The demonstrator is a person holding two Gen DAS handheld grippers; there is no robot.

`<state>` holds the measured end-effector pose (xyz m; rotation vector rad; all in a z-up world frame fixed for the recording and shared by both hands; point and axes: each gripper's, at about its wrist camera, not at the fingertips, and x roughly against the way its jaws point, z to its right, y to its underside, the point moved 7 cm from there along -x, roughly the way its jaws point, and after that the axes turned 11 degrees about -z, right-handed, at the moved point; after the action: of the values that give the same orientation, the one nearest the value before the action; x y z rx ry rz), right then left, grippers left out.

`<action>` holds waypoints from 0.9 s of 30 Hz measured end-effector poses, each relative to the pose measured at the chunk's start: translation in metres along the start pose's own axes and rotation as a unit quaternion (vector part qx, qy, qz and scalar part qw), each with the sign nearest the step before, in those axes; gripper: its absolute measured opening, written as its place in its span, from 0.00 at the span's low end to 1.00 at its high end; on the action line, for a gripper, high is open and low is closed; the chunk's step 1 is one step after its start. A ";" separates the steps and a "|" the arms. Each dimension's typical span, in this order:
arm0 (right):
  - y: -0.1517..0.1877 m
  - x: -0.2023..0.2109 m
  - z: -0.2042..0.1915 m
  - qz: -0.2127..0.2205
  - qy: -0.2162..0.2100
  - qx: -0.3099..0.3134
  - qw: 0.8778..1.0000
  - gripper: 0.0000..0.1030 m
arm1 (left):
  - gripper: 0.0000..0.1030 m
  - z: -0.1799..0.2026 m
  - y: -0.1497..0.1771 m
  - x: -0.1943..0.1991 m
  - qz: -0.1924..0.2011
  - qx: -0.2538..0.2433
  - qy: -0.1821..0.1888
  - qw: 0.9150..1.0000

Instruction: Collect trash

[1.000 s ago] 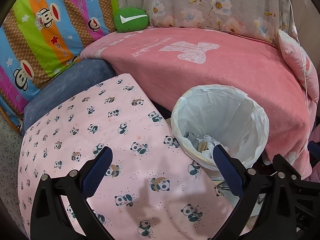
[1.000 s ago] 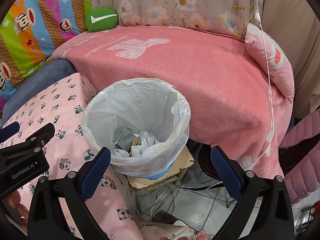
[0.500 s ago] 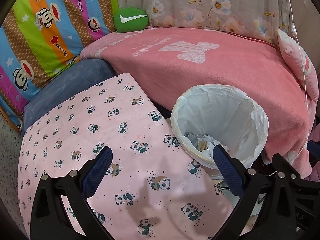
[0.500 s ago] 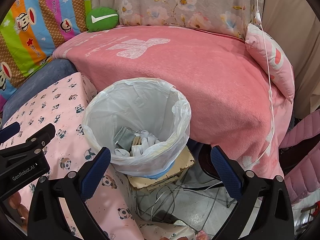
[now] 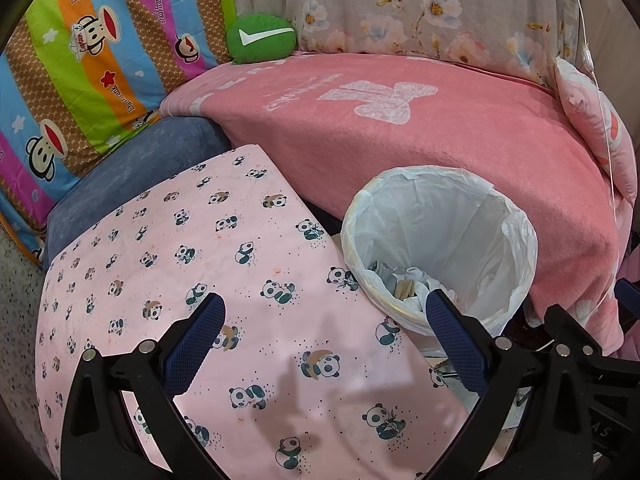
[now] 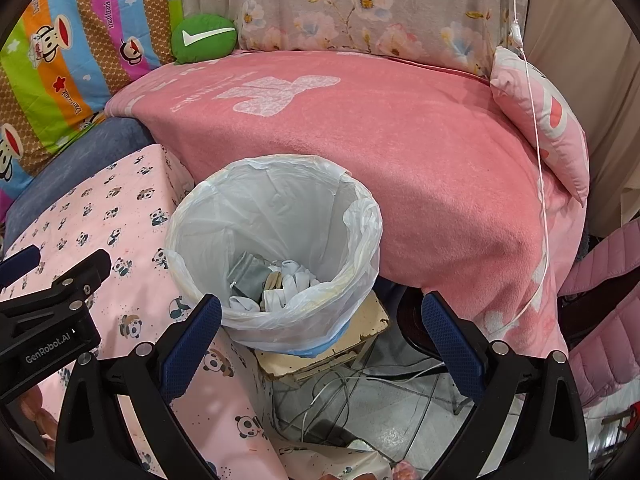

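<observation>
Bedding crowds the scene: a pink blanket [image 6: 360, 128] drapes over a sofa, backed by a floral cover [image 6: 360, 4] and a striped cartoon-monkey sheet [image 5: 80, 60], with a green cushion [image 5: 262, 38] wedged between them and a pink pillow [image 6: 540, 120] at the far right. A thin white cord [image 6: 536, 140] hangs down across the pillow and blanket. A table under a pink panda-print cloth [image 5: 180, 248] stands just beside the bin [image 6: 276, 248], which is lined with a translucent white bag and sits on a chipped cream board [image 6: 340, 344] above a tangle of wires [image 6: 340, 396] on the floor. Trash [image 6: 276, 284], crumpled white and grey pieces, lies in the bottom of the bin, well below its rim. The left gripper [image 5: 320, 332] hovers over the panda cloth, its blue-padded fingers spread wide and empty, the bin's near rim behind its right fingertip. The right gripper [image 6: 320, 328] hangs in front of the bin, its fingers likewise spread and holding nothing.
</observation>
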<state>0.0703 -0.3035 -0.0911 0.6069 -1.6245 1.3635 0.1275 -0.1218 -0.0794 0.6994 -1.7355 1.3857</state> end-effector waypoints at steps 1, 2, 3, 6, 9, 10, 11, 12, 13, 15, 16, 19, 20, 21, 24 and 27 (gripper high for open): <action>0.000 0.000 0.000 0.000 0.000 0.000 1.000 0.96 | 0.93 0.000 0.000 0.000 0.000 -0.001 0.000 1.000; 0.000 0.000 0.000 0.000 0.000 0.000 1.000 0.96 | 0.93 0.000 0.000 0.000 0.000 -0.001 0.000 1.000; 0.000 0.000 0.001 0.000 0.000 0.000 1.000 0.96 | 0.93 0.001 0.000 0.000 0.000 0.000 0.000 1.000; 0.001 0.000 0.001 0.000 0.000 0.000 1.000 0.96 | 0.93 0.001 0.000 0.000 0.000 0.000 0.001 1.000; 0.000 0.000 0.002 -0.001 0.000 -0.001 1.000 0.96 | 0.93 0.001 0.000 0.000 0.000 0.000 0.001 1.000; 0.001 0.000 0.000 0.000 0.000 0.000 1.000 0.96 | 0.93 0.001 0.000 0.000 -0.001 0.000 0.001 1.000; 0.000 0.000 0.000 0.000 0.000 0.000 1.000 0.96 | 0.93 0.001 0.000 0.000 -0.001 0.000 0.001 1.000; 0.000 0.000 0.000 0.000 0.000 0.000 1.000 0.96 | 0.93 0.001 0.000 0.000 -0.001 0.000 0.001 1.000; 0.000 0.000 0.000 0.000 0.000 0.000 1.000 0.96 | 0.93 0.001 0.000 0.000 -0.001 0.000 0.001 1.000; 0.000 -0.001 0.001 0.000 -0.001 0.000 1.000 0.96 | 0.93 0.001 0.000 0.000 -0.001 0.000 0.001 1.000; 0.001 -0.001 0.001 0.000 0.000 0.000 1.000 0.96 | 0.93 0.001 0.000 0.000 -0.002 0.000 0.001 1.000; 0.001 -0.001 0.001 0.000 0.000 0.000 1.000 0.96 | 0.93 0.001 0.000 0.000 -0.001 -0.001 0.001 1.000; 0.000 -0.001 0.001 0.000 0.000 0.000 1.000 0.96 | 0.93 0.001 0.000 0.000 -0.001 -0.001 0.001 1.000; 0.001 -0.001 0.002 0.000 -0.001 -0.001 1.000 0.96 | 0.93 0.001 -0.001 0.000 -0.001 0.000 0.001 1.000; 0.001 -0.001 0.001 -0.001 -0.001 0.000 1.000 0.96 | 0.93 0.001 -0.001 0.000 0.001 -0.001 -0.001 1.000; 0.001 -0.002 0.002 -0.001 0.000 0.000 1.000 0.96 | 0.93 0.001 0.000 0.000 0.003 -0.003 -0.002 1.000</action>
<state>0.0694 -0.3052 -0.0932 0.6090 -1.6235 1.3631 0.1275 -0.1225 -0.0793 0.6950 -1.7455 1.3840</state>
